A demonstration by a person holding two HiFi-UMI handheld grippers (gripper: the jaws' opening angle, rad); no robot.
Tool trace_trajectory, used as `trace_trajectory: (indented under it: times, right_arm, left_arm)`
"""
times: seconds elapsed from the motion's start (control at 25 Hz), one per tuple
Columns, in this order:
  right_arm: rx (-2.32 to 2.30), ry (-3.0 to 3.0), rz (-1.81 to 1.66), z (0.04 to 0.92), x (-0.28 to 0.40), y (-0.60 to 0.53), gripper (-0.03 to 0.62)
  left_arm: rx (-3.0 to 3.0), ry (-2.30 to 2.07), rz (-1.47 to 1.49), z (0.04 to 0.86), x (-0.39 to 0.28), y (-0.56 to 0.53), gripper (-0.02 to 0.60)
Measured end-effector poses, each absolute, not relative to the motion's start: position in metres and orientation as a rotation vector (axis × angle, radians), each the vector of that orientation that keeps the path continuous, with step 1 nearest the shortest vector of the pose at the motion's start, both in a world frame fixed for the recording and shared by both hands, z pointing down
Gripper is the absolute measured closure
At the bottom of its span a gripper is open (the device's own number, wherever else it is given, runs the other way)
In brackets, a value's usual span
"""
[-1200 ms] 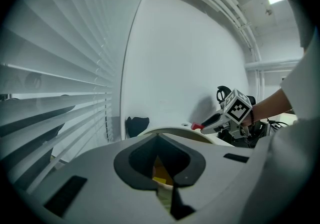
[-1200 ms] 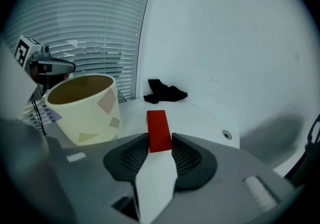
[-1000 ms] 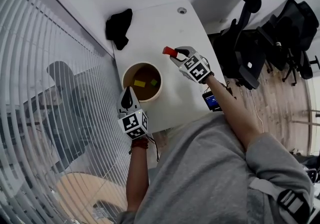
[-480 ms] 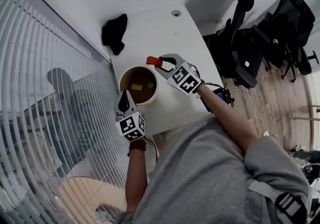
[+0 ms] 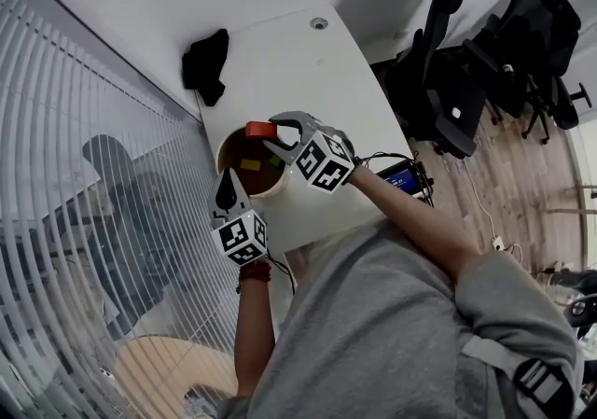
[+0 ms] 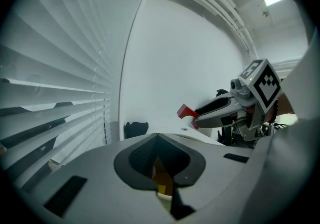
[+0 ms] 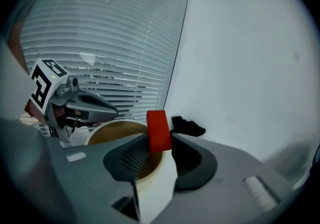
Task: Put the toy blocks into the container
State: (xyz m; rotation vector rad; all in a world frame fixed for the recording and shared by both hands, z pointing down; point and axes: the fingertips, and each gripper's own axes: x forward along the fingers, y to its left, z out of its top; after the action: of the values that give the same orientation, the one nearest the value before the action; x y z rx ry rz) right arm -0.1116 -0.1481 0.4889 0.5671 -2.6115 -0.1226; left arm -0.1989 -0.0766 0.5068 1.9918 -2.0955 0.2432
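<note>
Looking down in the head view, the right claw (image 5: 276, 131) pinches a red block (image 5: 261, 130) at its tip. The tub (image 5: 264, 191) sits just under that tip, so the block hangs over the tub's far edge. Inside the tub, below and nearer than the claw's tip, lie a yellow block (image 5: 249, 165) and a green block (image 5: 274, 161). The left claw (image 5: 227, 188) has its jaws pressed together on nothing, its tip at the tub's near rim. Well beyond both tips a black cloth (image 5: 205, 64) lies on the white table (image 5: 308, 62).

In the left gripper view, the claw's own jaws meet at the tip with nothing between them. Through the slit behind the tip show the tub's brown inside (image 6: 161, 170) and the yellow block (image 6: 161, 188). Up and to the right of the tip comes the right claw (image 6: 195, 118) with the red block (image 6: 186, 112) at its end. The cloth (image 6: 136, 129) is beyond the tip, a little left, against the wall. Blinds (image 6: 50, 93) fill the left side.

In the right gripper view, the jaws press on the red block (image 7: 159, 130), which stands upright between the pads. The tub (image 7: 150, 183) is below and just past the jaws, its rim open to the left of the block. The left claw (image 7: 112, 112) points in from the left over the rim, jaws together. The cloth (image 7: 187, 127) lies beyond the block, to its right
</note>
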Motion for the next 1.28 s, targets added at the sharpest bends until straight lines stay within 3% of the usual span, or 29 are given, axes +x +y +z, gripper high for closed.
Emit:
trace_trajectory:
  times: [1.28]
  right_arm:
    - [0.363, -2.627, -0.171, 0.507, -0.152, -0.101, 0.436]
  left_arm:
    - [1.984, -2.101, 0.249, 0.508, -0.199, -0.076, 0.574]
